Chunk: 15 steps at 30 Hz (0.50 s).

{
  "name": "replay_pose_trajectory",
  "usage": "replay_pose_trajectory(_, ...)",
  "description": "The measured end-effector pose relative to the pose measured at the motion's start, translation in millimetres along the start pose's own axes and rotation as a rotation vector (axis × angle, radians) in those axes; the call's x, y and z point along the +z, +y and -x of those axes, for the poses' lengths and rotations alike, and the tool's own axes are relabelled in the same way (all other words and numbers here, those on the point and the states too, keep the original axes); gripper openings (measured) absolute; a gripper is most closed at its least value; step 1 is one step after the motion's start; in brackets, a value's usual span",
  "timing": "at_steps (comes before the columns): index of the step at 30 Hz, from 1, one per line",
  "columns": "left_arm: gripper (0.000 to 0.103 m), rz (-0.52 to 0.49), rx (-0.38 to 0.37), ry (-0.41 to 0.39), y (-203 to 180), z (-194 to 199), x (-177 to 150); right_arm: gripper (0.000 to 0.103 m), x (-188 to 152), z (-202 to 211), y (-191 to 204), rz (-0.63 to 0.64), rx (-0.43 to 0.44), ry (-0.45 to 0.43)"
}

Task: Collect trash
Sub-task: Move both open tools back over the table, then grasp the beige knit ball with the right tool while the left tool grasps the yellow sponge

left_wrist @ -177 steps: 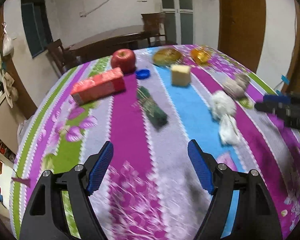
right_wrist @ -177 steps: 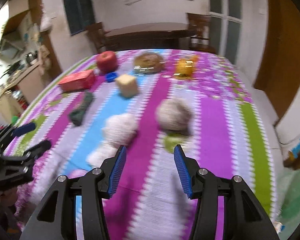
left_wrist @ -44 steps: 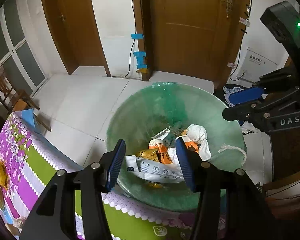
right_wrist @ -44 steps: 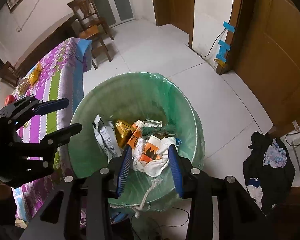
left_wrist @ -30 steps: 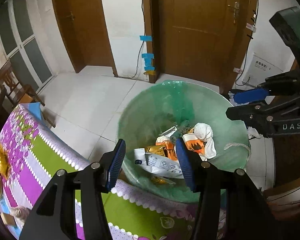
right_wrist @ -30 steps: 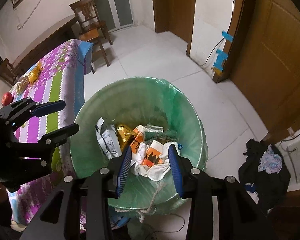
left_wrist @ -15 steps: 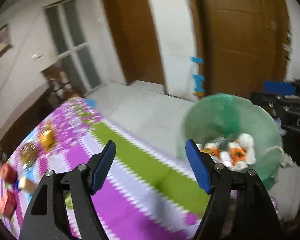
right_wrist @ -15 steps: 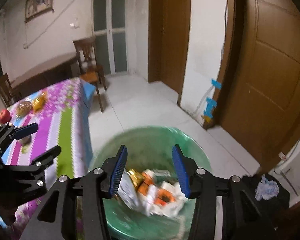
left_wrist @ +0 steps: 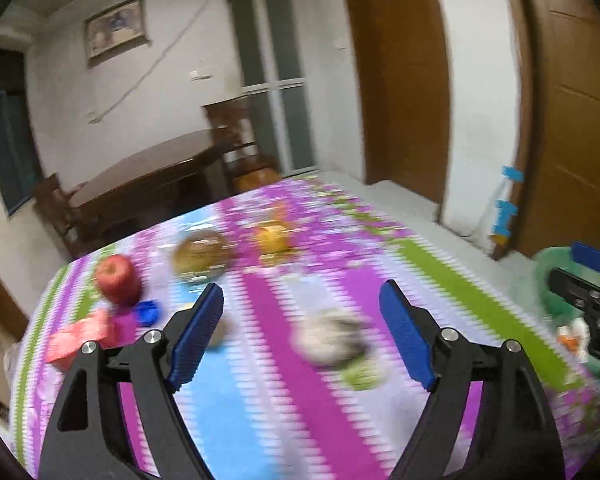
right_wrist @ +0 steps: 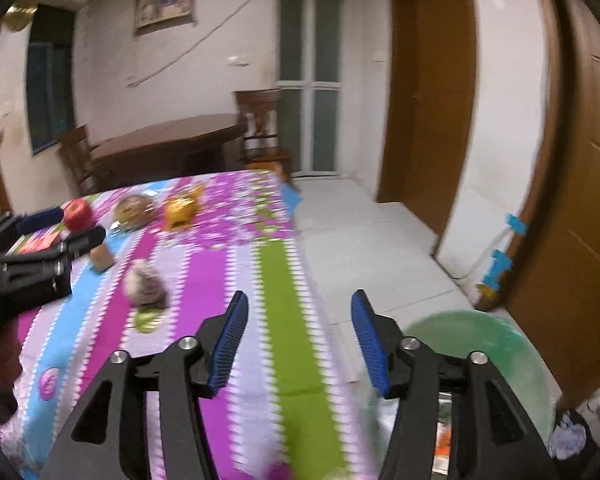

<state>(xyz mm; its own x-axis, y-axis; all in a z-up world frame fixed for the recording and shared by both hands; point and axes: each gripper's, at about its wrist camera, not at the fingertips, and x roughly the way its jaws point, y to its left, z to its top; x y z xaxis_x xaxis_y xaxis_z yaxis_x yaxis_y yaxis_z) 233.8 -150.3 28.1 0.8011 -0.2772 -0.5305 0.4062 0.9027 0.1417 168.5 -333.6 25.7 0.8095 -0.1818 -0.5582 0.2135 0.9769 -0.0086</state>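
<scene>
both grippers (left_wrist: 302, 332) (right_wrist: 298, 342) opening, empty; wad (left_wrist: 328, 338) blurred.

Dim, warm indoor light fills both views; motion blur smears the striped worktop (left_wrist: 300, 400), and fisheye edges curve into black corners.

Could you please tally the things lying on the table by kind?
Apple: 1
Wrapped snacks: 2
Red box: 1
Blue cap: 1
Tan block: 1
Paper wad: 1
Total: 7
</scene>
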Motion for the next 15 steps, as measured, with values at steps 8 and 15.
replay_pose_trajectory(8, 0.077, -0.066, -0.043, 0.126, 82, -56, -27, 0.072, 13, -58, 88, 0.076, 0.202, 0.144)
replay_pose_trajectory(15, 0.077, -0.066, -0.109, 0.181, 94, -90, -28, 0.073, 19, -112, 133, 0.089, 0.312, 0.267)
